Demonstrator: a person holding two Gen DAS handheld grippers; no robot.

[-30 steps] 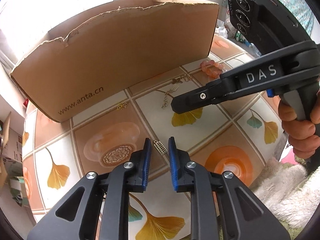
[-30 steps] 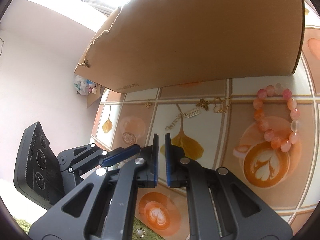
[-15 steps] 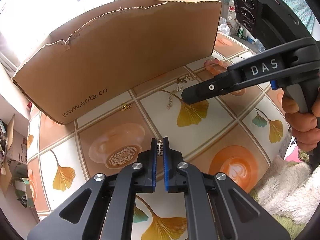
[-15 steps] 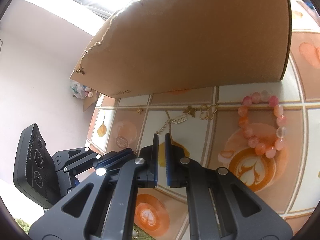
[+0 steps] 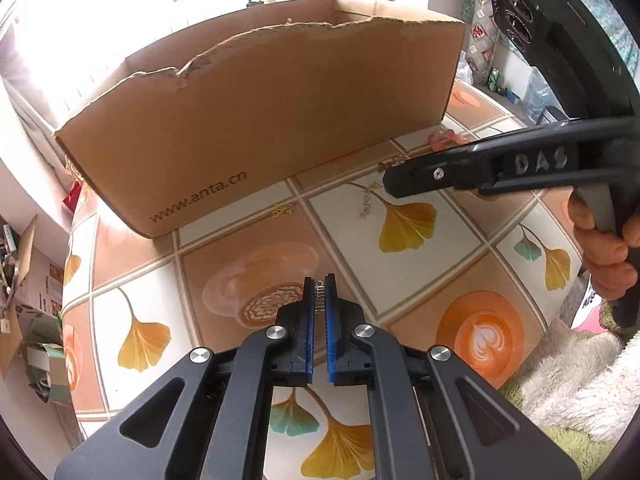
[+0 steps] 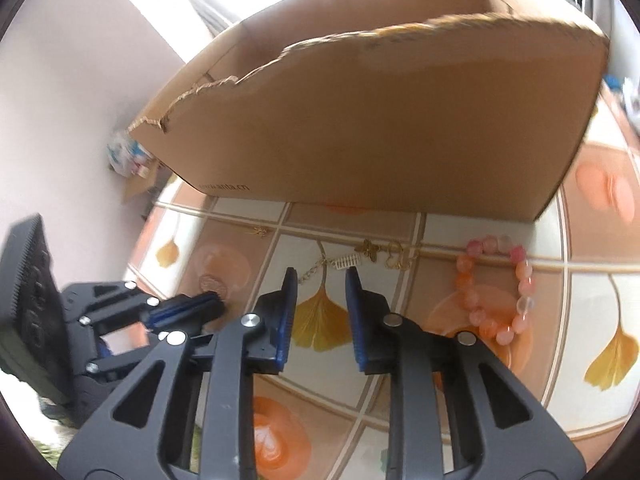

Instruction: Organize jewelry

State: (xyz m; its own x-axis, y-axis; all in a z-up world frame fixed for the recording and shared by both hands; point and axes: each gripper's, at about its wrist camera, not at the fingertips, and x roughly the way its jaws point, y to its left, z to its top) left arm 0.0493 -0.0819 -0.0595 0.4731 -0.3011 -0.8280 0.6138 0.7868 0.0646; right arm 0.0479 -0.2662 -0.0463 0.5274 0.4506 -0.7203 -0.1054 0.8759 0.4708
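The small gold charm, pinched at the pad tips of the left hand-held gripper above the surface, needs steady pressure and a level carry to the box, while the right hand-held gripper, spread, lines up on the chain.

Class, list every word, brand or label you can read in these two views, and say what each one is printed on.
"www.anta.cn": printed on the front wall of the cardboard box.
"DAS": white letters on the finger arm of the right gripper.
In the right wrist view the box's print is too blurred to read. The packets behind the box are too small to read.
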